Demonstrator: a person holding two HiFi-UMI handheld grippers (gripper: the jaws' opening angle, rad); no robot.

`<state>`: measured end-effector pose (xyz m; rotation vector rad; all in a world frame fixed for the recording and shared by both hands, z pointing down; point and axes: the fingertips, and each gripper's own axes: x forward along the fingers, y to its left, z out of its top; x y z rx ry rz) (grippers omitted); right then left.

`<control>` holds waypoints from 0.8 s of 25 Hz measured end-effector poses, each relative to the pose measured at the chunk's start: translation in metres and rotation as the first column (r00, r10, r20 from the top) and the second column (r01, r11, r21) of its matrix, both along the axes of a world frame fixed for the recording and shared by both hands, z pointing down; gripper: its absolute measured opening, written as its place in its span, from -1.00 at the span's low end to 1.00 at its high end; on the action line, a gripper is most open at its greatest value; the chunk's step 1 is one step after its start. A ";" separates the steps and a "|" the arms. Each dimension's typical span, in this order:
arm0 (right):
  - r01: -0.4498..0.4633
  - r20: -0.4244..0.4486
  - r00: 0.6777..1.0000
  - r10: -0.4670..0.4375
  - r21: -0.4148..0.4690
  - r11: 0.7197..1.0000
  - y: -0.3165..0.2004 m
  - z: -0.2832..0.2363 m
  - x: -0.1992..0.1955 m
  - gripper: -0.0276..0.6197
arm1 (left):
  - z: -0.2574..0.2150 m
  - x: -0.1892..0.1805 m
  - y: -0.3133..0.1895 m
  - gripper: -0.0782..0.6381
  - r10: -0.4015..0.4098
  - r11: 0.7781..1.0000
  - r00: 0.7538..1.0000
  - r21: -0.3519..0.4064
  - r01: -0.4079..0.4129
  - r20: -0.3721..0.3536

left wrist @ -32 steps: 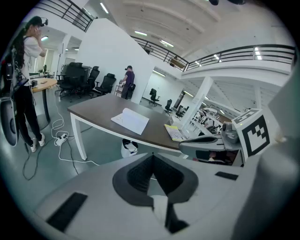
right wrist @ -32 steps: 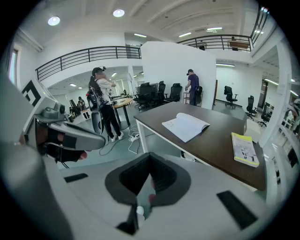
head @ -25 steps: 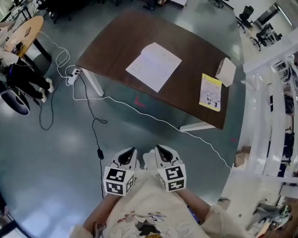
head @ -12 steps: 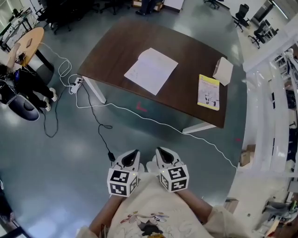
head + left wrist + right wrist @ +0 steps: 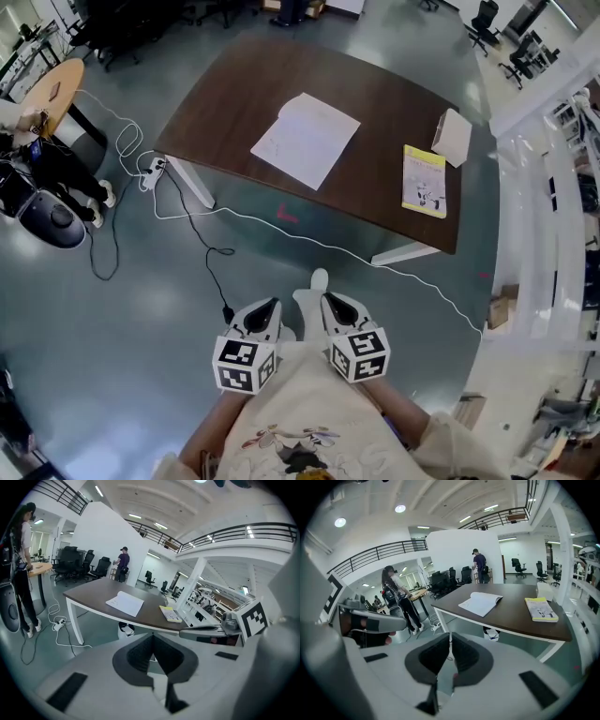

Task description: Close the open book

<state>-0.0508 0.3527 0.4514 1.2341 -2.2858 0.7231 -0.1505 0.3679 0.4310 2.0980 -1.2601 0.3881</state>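
You are holding both grippers side by side at the lower centre of the head view, drawn in close against your body, with the marker cubes toward you and the jaws pointing up the frame toward the table [image 5: 225,89]. Both are tilting down toward the grey floor. The left gripper [image 5: 271,305] is sitting just left of the right gripper [image 5: 326,300], and the two are nearly touching. In the left gripper view the jaws are pressing together along their dark pads with nothing between them. The right gripper view is showing the same: its jaws are meeting tip to tip and pinching nothing. Neither gripper is touching anything. The open book [image 5: 306,139] is lying flat on the dark brown table in the upper middle of the head view, well apart from both grippers. Its white pages are facing up, and its spine is running diagonally across the frame. In the right gripper view the page on the right side is arching up a little near the fold. A closed yellow booklet [image 5: 425,181] is lying to the right of it, near the table's right end. A pale box [image 5: 454,137] is sitting just beyond that booklet.
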 end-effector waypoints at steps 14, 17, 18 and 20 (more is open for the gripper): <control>-0.093 0.017 0.995 0.094 -0.049 0.994 -0.177 0.024 0.091 -0.89 | 0.020 0.056 -0.162 -0.77 0.027 0.998 0.999 -0.057 -0.025 0.026; -0.093 0.034 0.995 0.095 -0.056 0.994 -0.233 0.028 0.114 -0.89 | 0.025 0.076 -0.210 -0.77 0.035 0.996 0.998 -0.083 -0.032 0.044; -0.091 0.041 0.995 0.093 -0.061 0.994 -0.250 0.029 0.121 -0.89 | 0.027 0.083 -0.226 -0.77 0.036 0.995 0.998 -0.093 -0.031 0.050; -0.081 0.062 0.994 0.086 -0.078 0.994 -0.280 0.031 0.133 -0.89 | 0.030 0.097 -0.254 -0.77 0.036 0.993 0.998 -0.111 -0.030 0.058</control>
